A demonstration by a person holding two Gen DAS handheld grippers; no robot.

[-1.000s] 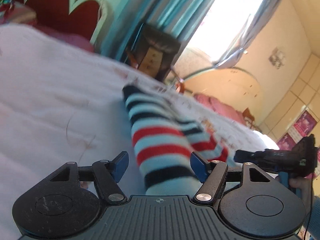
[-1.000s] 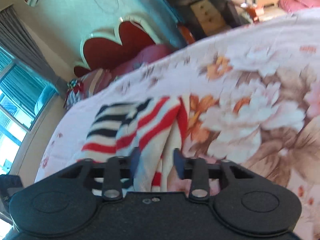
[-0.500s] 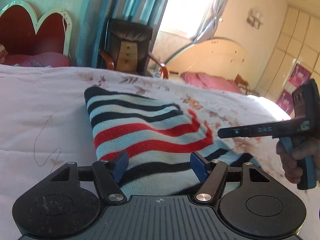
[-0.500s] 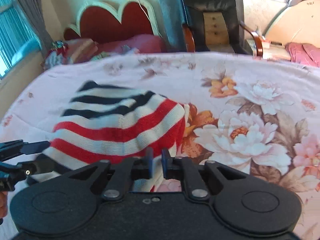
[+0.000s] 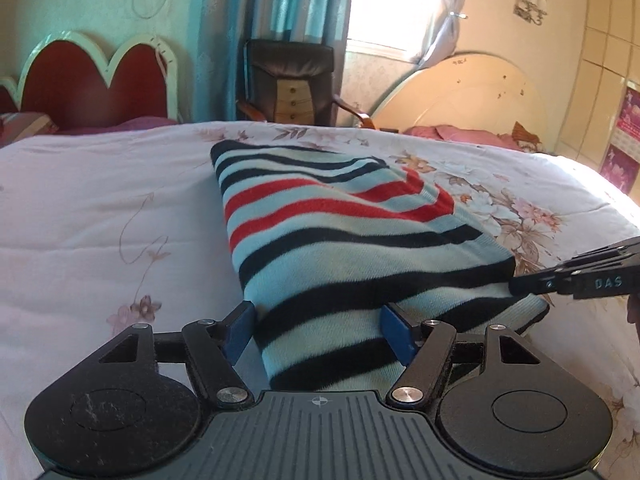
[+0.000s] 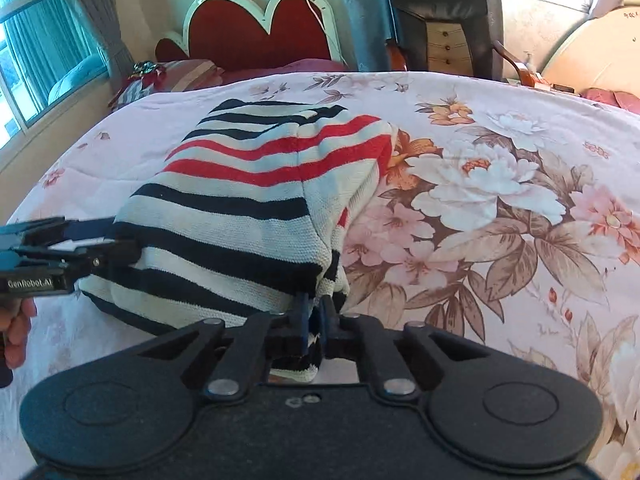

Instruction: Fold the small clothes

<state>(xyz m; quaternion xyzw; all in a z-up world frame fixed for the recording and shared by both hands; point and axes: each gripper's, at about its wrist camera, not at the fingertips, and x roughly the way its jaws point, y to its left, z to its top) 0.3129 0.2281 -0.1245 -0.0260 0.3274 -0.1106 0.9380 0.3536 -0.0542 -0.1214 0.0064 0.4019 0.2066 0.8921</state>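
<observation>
A striped knit garment [image 5: 344,240], pale blue with navy and red bands, lies folded on the floral bedspread [image 5: 100,208]. My left gripper [image 5: 318,330] is open, its blue pads on either side of the garment's near left edge. My right gripper [image 6: 314,312] is shut on the garment's near right corner [image 6: 324,284]. The garment also shows in the right wrist view [image 6: 248,208]. The right gripper shows from the side in the left wrist view [image 5: 576,276], and the left one in the right wrist view [image 6: 72,248], both at the garment's near edge.
A red heart-shaped headboard [image 5: 96,80] stands at the far end of the bed. A dark armchair [image 5: 292,80] and teal curtains [image 5: 288,4] stand behind it. A second bed with pink bedding [image 5: 468,132] is at the right.
Both views have levelled out from a tilt. My right gripper has closed on the garment's corner. The garment has spread out wider and flatter on the bed. The left jaws stayed open.
</observation>
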